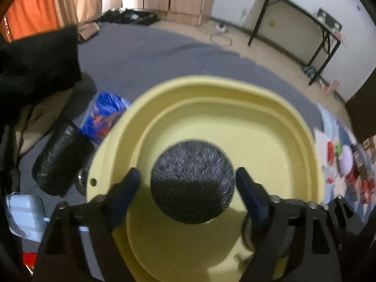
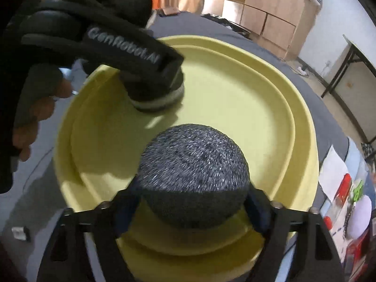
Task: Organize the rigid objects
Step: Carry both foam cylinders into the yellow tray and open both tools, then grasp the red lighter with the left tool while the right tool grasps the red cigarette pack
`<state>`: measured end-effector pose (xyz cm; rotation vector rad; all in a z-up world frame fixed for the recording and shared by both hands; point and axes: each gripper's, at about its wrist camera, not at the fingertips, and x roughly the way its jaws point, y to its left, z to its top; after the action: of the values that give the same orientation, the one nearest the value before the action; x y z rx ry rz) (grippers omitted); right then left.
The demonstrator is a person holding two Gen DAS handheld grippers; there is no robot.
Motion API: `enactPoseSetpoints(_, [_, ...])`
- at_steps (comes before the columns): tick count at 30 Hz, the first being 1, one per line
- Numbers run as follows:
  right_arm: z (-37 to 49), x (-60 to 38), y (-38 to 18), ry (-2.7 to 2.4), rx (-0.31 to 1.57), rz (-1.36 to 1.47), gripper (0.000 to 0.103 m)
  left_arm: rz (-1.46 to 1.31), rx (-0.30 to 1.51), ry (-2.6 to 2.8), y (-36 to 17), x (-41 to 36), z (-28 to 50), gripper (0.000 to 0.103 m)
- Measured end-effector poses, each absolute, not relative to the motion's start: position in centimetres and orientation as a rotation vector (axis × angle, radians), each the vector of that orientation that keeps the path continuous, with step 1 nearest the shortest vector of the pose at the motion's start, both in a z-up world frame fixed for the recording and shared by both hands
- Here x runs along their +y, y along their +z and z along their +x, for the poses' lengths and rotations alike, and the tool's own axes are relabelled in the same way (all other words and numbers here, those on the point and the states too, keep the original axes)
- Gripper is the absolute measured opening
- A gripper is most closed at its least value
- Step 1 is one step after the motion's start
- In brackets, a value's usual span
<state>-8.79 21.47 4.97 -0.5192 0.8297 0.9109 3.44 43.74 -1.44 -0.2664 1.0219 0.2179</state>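
Observation:
A pale yellow basin sits on a grey surface; it also shows in the right wrist view. In the left wrist view a dark grey speckled ball lies in the basin between my left gripper's open blue fingers, with small gaps on both sides. My right gripper is shut on another dark grey speckled ball, held over the basin's near side. The left gripper's body hangs over the basin's far left in the right wrist view.
Left of the basin lie a black wrapped cylinder, a blue packet and a pale grey case. Small red, white and green items lie to the right. A black folding table stands by the wall.

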Motion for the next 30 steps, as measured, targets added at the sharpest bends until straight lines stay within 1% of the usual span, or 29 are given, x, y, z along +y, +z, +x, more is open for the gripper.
enactPoseSetpoints(1, [-9.0, 21.1, 5.6, 0.92, 0.813, -0.514, 0.098, -0.244, 0.991, 0.233, -0.4, 43.5, 3.1, 0.103])
enactPoseSetpoints(5, [-9.1, 16.9, 9.8, 0.922, 0.814, -0.394, 0.1, -0.133, 0.917, 0.213, 4.2, 40.6, 3.5, 0.103])
enactPoseSetpoints(7, [-8.1, 12.7, 13.2, 0.877, 0.814, -0.255, 0.102, -0.095, 0.897, 0.163, 6.5, 38.0, 4.0, 0.103])
enactPoseSetpoints(9, [-7.0, 8.2, 15.8, 0.804, 0.796, -0.153, 0.103, -0.116, 0.867, 0.081, 8.8, 34.5, 4.7, 0.103])
enactPoseSetpoints(12, [-5.1, -0.8, 19.2, 0.658, 0.764, -0.003, 0.103, -0.13, 0.859, -0.005, 10.2, 29.7, 5.7, 0.103])
enactPoseSetpoints(15, [-3.9, -10.1, 20.5, 0.502, 0.732, 0.088, 0.103, -0.154, 0.907, -0.066, 9.0, 25.1, 6.9, 0.103])
enactPoseSetpoints(18, [-4.1, -18.9, 19.1, 0.34, 0.71, 0.109, 0.103, -0.126, 0.994, -0.107, 5.1, 21.1, 7.7, 0.103])
enactPoseSetpoints(20, [-4.2, -23.0, 16.7, 0.255, 0.728, 0.099, 0.103, -0.076, 1.052, -0.098, 2.0, 19.3, 8.5, 0.103])
enactPoseSetpoints(22, [-4.1, -26.2, 13.5, 0.194, 0.775, 0.084, 0.103, -0.044, 1.07, -0.087, 0.3, 18.2, 9.1, 0.103])
enactPoseSetpoints(26, [-3.1, -29.0, 7.9, 0.169, 0.865, 0.12, 0.103, -0.046, 1.097, -0.072, -2.4, 18.0, 10.6, 0.102])
enactPoseSetpoints(28, [-2.1, -29.5, 6.7, 0.179, 0.882, 0.113, 0.103, -0.064, 1.081, -0.077, -2.8, 18.1, 11.2, 0.1])
enactPoseSetpoints(30, [-1.2, -28.9, 5.8, 0.205, 0.881, 0.073, 0.102, -0.054, 1.078, -0.059, -3.3, 18.4, 11.7, 0.092])
